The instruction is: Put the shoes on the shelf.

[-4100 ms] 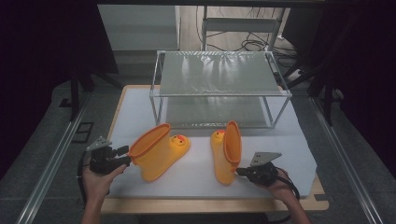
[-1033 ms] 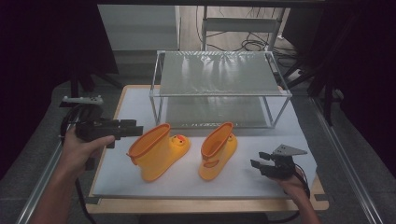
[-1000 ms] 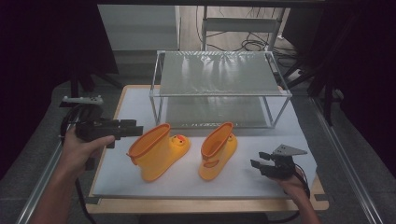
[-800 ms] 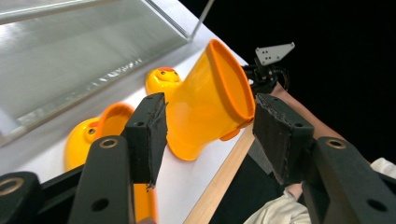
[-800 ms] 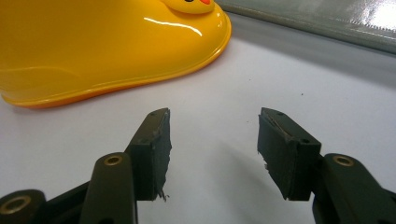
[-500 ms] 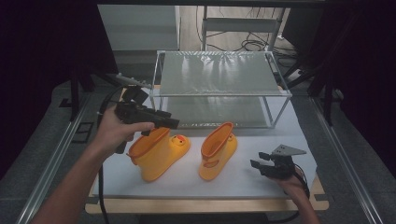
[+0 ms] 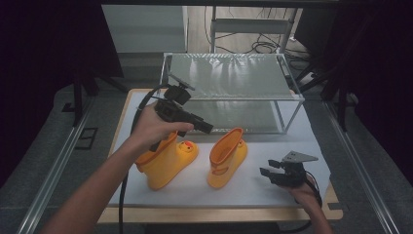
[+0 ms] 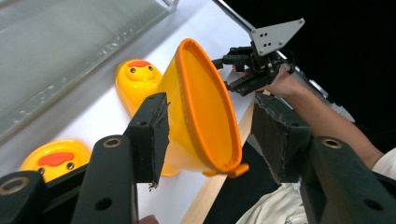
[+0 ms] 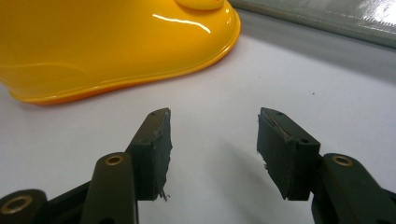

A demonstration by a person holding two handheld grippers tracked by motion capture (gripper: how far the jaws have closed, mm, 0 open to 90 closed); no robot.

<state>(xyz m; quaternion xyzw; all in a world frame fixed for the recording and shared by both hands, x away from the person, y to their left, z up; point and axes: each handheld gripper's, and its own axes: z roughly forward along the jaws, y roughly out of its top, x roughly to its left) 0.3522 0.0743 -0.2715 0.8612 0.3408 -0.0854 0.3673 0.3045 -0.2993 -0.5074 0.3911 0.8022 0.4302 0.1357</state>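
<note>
Two yellow duck-faced rubber boots stand on the white mat. My left gripper (image 7: 208, 128) hangs in the air over the left boot (image 7: 165, 161), pointing at the right boot (image 7: 226, 158). Its jaws are open and have just been closing a little. In the left gripper view the right boot's orange rim (image 8: 205, 107) shows in the gap of my left gripper (image 8: 212, 135), farther off and untouched. My right gripper (image 7: 264, 170) rests open on the mat, right of the right boot. In the right gripper view that gripper (image 9: 212, 149) is empty, with the boot's foot (image 9: 116, 42) just ahead.
A metal-framed rack with mesh shelves (image 7: 234, 83) stands at the back of the white mat (image 7: 292, 141). The wooden table edge (image 7: 219, 214) runs along the front. A black cable (image 7: 141, 109) trails from the left gripper. Dark floor surrounds the table.
My left hand has swung from the table's left edge to the right, over the left boot. The right boot, leaning in the right gripper four seconds ago, stands free. The right hand stays put.
</note>
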